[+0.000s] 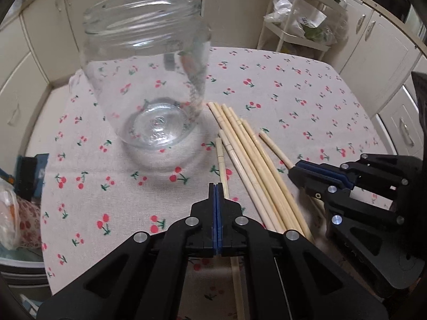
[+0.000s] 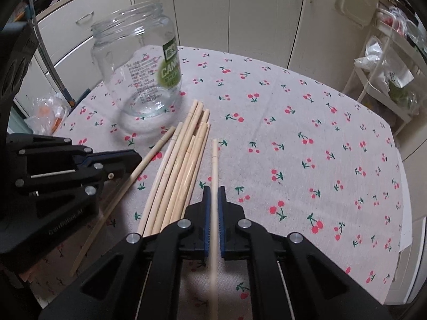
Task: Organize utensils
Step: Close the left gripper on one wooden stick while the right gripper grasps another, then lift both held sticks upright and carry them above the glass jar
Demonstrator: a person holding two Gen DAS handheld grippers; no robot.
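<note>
An empty clear glass jar [image 1: 149, 74] with a green label stands upright on the cherry-print tablecloth; it also shows in the right wrist view [image 2: 138, 74]. Several wooden chopsticks [image 1: 253, 165] lie in a loose bundle to its right, also in the right wrist view [image 2: 181, 165]. My left gripper [image 1: 215, 186] is shut and empty, just left of the bundle. My right gripper [image 2: 214, 189] is shut on one chopstick [image 2: 214, 176], lifted apart from the bundle. The right gripper shows in the left wrist view [image 1: 296, 170], the left gripper in the right wrist view [image 2: 136, 157].
The table [image 2: 320, 133] is covered with the cherry cloth. Cream cabinets stand behind it. A white rack [image 1: 299, 21] with bags stands at the far right. A plastic bag [image 1: 10, 213] lies off the left edge.
</note>
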